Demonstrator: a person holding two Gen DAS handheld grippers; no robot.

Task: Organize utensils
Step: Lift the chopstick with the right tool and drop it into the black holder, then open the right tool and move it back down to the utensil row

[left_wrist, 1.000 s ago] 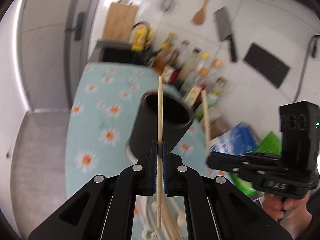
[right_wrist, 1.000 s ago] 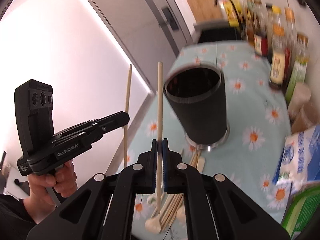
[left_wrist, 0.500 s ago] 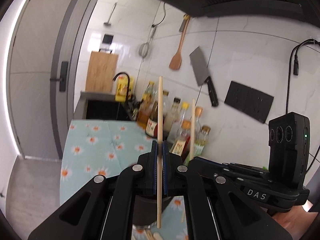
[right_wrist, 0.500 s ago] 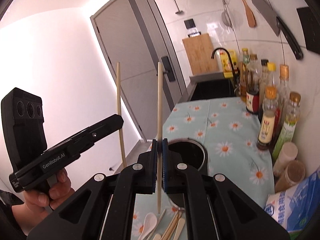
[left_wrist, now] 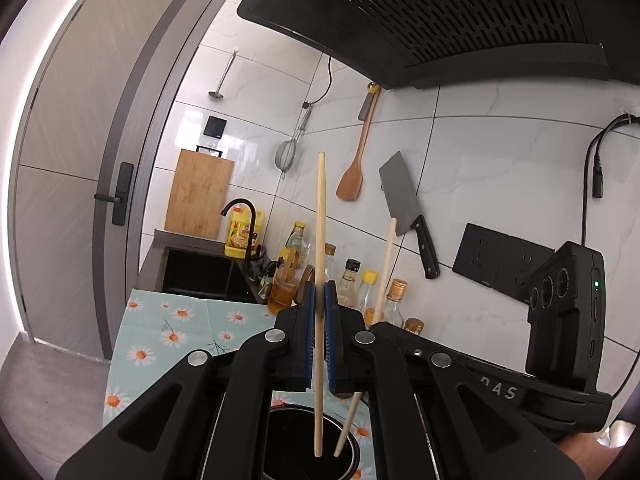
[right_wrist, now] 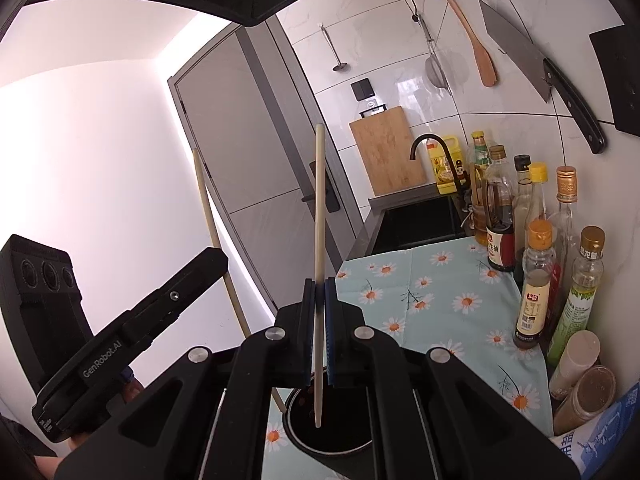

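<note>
Holding one chopstick in each tool, I have both poised over the black utensil holder [right_wrist: 332, 436] on the daisy-print cloth [right_wrist: 440, 300]; starting at my left, the left gripper [left_wrist: 319, 312] is clamped on its chopstick [left_wrist: 320, 240], which stands close to upright with its lower tip hanging just above the holder's dark mouth [left_wrist: 304, 444]; beside it to the right, the right gripper [right_wrist: 319, 308] is likewise pinched shut on the second chopstick [right_wrist: 319, 208], whose tip I judge to be over the opening, perhaps a little inside the rim; farther right, bottles [right_wrist: 536, 280] line the wall, well apart from the work; the step in hand is dropping this pair into the holder; what comes next, I think, is lowering both tips well past the rim, keeping each stick near vertical so neither catches the edge or knocks the other, then easing the jaws apart to let them slide down.
</note>
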